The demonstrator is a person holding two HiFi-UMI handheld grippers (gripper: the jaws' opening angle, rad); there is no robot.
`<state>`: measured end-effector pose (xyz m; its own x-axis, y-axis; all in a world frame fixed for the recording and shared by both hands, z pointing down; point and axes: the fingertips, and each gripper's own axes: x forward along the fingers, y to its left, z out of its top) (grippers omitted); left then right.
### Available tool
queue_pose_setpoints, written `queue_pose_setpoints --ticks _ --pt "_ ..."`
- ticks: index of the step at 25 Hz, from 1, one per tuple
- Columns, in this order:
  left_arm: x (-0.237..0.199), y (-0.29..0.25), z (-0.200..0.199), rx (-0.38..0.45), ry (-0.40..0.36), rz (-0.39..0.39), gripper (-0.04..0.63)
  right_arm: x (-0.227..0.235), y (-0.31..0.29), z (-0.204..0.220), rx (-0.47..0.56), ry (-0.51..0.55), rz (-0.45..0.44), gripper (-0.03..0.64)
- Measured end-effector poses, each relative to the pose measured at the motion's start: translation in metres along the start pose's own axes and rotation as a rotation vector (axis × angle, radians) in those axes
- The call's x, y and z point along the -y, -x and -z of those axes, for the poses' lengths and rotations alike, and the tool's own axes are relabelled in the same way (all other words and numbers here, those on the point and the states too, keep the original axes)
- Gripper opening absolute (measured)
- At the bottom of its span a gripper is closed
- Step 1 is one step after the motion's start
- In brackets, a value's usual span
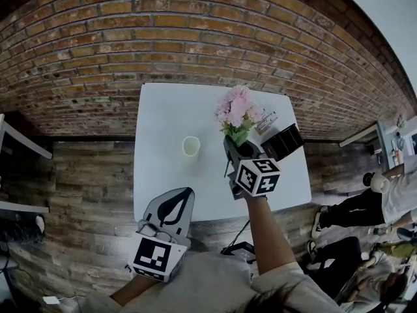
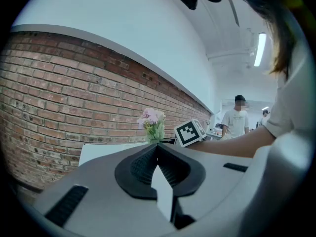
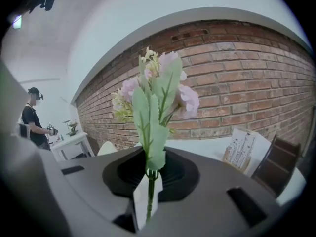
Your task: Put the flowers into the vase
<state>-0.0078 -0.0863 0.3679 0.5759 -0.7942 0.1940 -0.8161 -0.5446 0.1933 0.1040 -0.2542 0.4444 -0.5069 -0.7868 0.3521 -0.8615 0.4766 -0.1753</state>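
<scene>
The flowers (image 1: 236, 111) stand over the counter's (image 1: 163, 122) far right part in the head view, above the right gripper (image 1: 240, 147); the vase (image 1: 190, 146) stands mid-counter. In the left gripper view, the left gripper's (image 2: 158, 145) jaws are together and empty. In the right gripper view, the jaws pinch the stem (image 3: 149, 184).

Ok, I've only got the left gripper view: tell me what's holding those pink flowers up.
Observer: The right gripper is shut on the green stem of the flowers, which stand above its jaws.
Operator: Now give me the vase's place.
Observer: The pale vase stands upright on the white table, left of the flowers in the head view, with no flowers in it.
</scene>
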Motion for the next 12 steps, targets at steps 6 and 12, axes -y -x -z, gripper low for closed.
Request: queue_pose_setpoints --ticks 6,12 --pt "-0.001 0.005 -0.001 0.008 -0.002 -0.009 0.008 -0.025 0.009 -0.028 0.095 0.024 -0.046 0.052" --pt "-0.003 0.011 -0.002 0.014 0.005 -0.026 0.008 -0.048 0.020 -0.054 0.178 0.056 -0.082 0.052"
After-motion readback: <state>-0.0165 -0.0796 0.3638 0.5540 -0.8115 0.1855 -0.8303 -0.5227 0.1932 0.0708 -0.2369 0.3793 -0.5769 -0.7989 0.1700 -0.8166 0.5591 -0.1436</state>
